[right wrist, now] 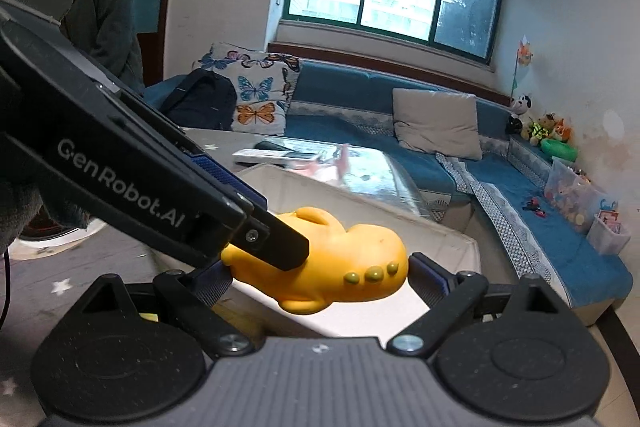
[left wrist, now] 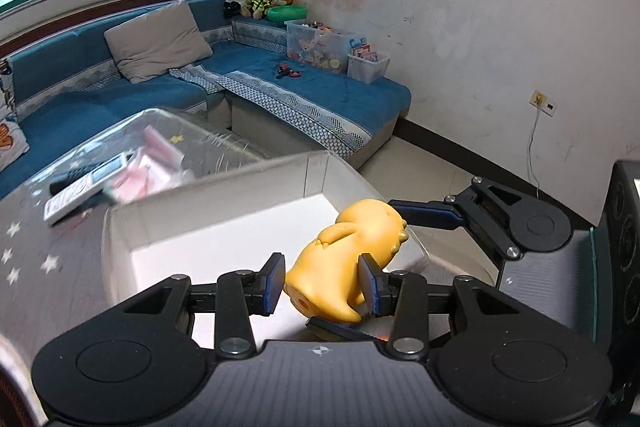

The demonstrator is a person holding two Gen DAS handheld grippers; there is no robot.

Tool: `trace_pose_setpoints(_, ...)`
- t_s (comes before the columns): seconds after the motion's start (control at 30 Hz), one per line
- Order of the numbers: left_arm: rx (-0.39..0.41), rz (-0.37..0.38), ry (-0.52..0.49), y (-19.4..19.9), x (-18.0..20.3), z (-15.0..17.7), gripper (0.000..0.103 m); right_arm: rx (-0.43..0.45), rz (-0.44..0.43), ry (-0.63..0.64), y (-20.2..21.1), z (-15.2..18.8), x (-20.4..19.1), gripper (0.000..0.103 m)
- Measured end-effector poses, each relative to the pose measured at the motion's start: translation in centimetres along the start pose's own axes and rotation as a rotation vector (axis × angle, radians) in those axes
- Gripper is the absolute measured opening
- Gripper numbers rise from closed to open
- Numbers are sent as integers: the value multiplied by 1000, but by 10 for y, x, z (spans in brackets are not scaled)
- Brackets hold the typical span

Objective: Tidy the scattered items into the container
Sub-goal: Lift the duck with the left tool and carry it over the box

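While box [left wrist: 224, 223] waits — remote [left wrist: 86, 189], papers [left wrist: 148, 173]

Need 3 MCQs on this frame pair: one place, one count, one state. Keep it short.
1. Where is the yellow rubber toy animal?
A. On the blue sofa
B. Over the white open-top box
C. On the floor

2. How many small bumps sit in a row on the toy's side?
A. One
B. Three
C. Six

3. How is the toy held?
A. Lying loose in the box
B. By one gripper only
C. Between the pads of both the left gripper and the right gripper

Key:
1 B, the box's walls and floor show behind and under the toy.
2 B, the right wrist view shows three.
3 C, each wrist view shows its own pads flanking the toy, with the other gripper's finger on it.
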State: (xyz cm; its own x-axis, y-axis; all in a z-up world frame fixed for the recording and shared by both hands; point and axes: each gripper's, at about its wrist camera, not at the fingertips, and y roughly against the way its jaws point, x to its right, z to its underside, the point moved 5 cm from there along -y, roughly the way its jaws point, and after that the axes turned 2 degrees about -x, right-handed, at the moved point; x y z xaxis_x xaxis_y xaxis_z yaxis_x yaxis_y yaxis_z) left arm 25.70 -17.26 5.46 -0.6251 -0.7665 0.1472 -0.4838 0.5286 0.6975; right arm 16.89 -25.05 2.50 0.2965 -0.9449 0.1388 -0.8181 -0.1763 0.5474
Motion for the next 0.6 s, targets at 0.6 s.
trace_pose_setpoints(0.6,-169,33,123,-109,-28,-17,39,-241,-96,37,-92,25,55,95)
